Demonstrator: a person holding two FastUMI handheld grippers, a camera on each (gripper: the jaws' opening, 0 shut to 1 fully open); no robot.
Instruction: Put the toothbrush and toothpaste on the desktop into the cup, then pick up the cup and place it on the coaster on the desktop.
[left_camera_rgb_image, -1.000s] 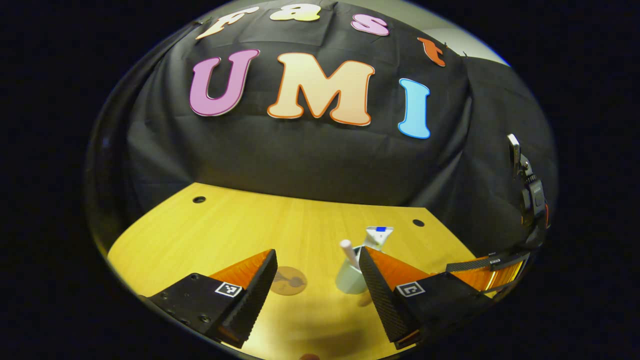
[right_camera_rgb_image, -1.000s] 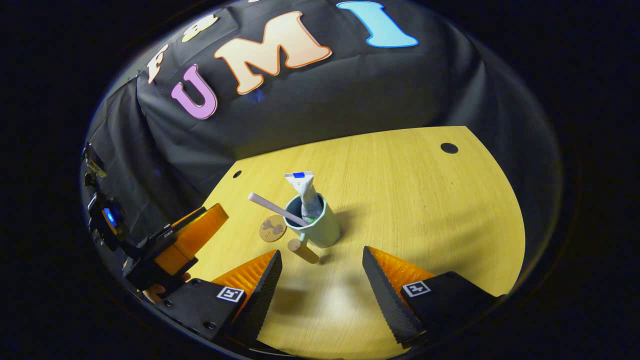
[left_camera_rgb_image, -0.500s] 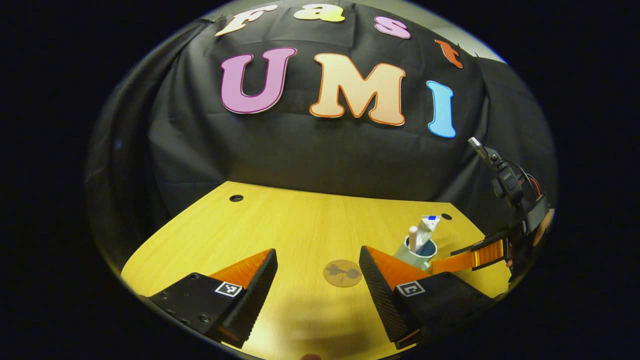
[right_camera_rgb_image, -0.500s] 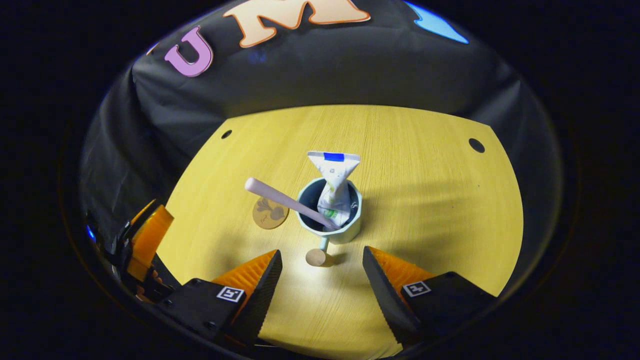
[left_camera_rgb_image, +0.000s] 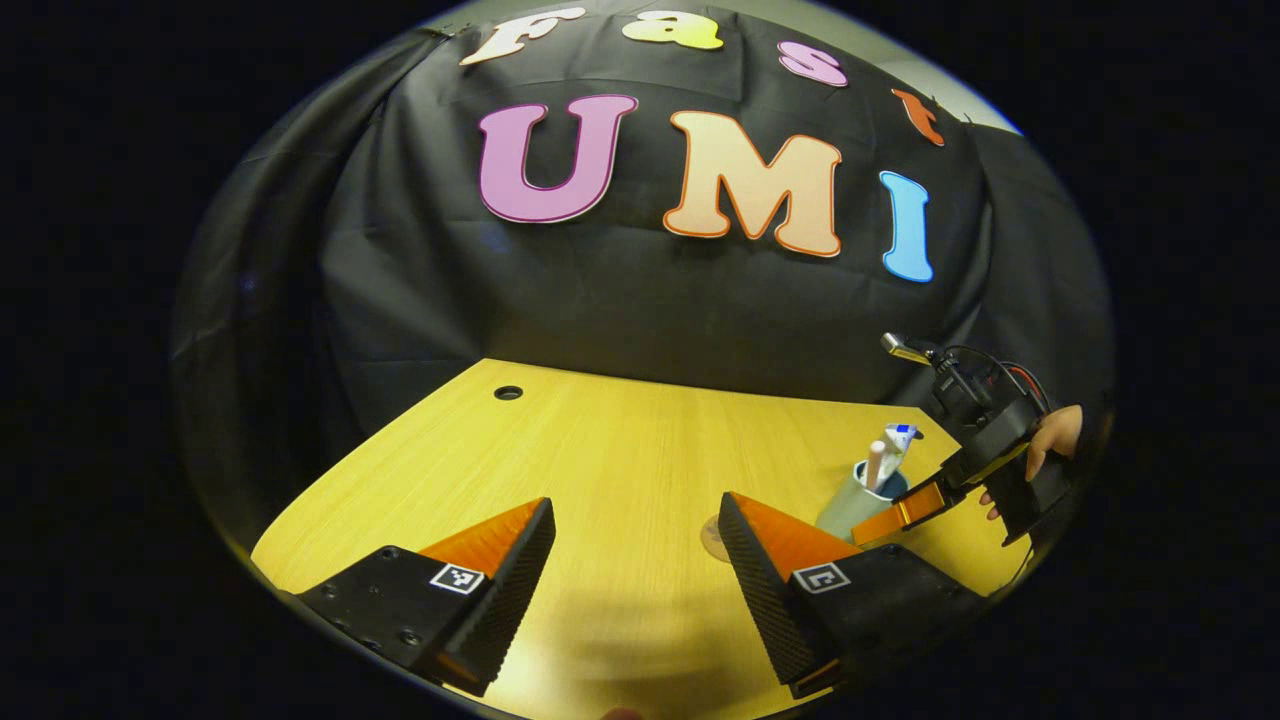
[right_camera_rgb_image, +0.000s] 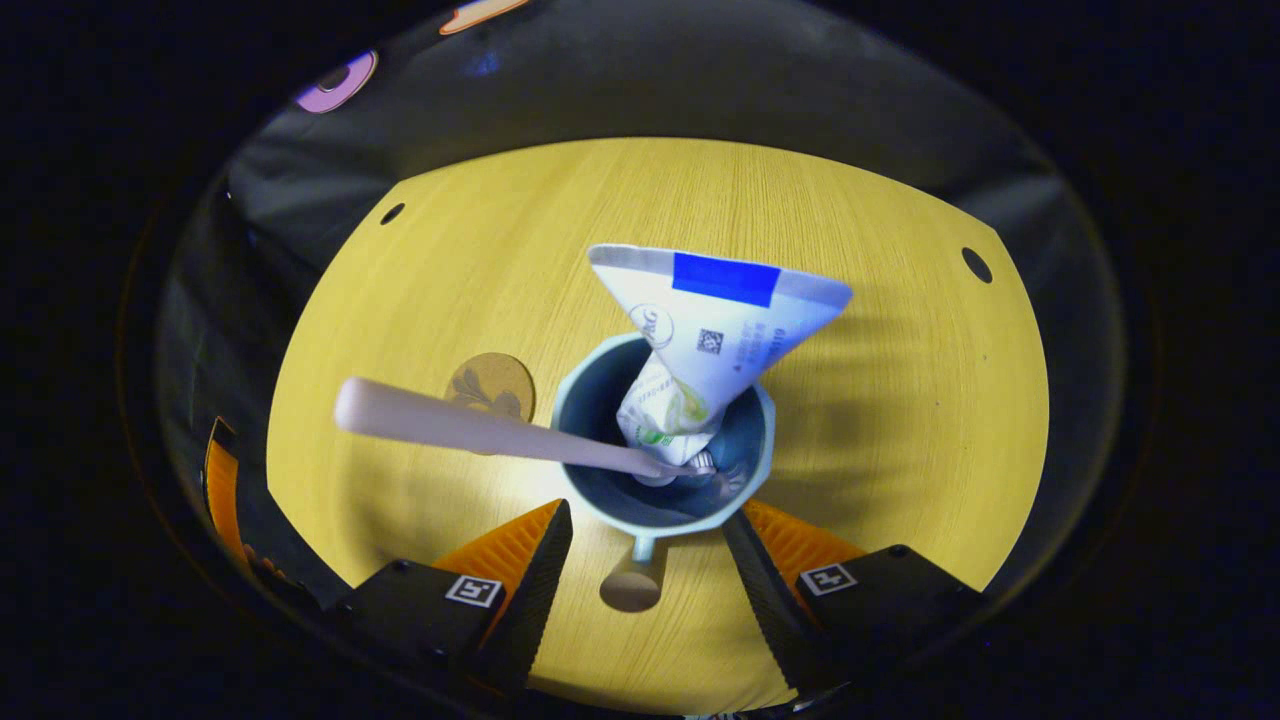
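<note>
Left gripper view: left gripper (left_camera_rgb_image: 635, 560) hovers over the desk (left_camera_rgb_image: 560, 450), fingers wide apart, nothing between them. Coaster (left_camera_rgb_image: 712, 540) lies flat just behind its right finger, half hidden. Cup (left_camera_rgb_image: 850, 503) stands upright a bit right of the coaster, toothbrush (left_camera_rgb_image: 875, 462) and toothpaste (left_camera_rgb_image: 897, 440) sticking out of the top. Right gripper (left_camera_rgb_image: 905, 508) is at the cup from the far side, a hand (left_camera_rgb_image: 1050, 440) holding it.

Right gripper view: looking down into the cup (right_camera_rgb_image: 660, 520). Right gripper (right_camera_rgb_image: 645, 565) is open, fingers straddling the near rim and the stubby handle (right_camera_rgb_image: 632, 585); can't tell if either finger touches the wall yet. Toothpaste (right_camera_rgb_image: 715, 320) stands cap-down inside, crimped end up. Toothbrush (right_camera_rgb_image: 480, 430) leans far out over the left rim, over the coaster (right_camera_rgb_image: 490, 385), which sits near the cup, apart from it.

Handling, my read: the cup looks rigid with a smooth wall, probably light, so slip risk under a pinch. The handle looks like the best grab point: small enough to fit between the fingers, and it blocks rotation. The tube is soft and tall, the brush is long and off-centre; both make it top-heavy. Keep it upright, lift slowly, no tilt toward the brush side.
</note>
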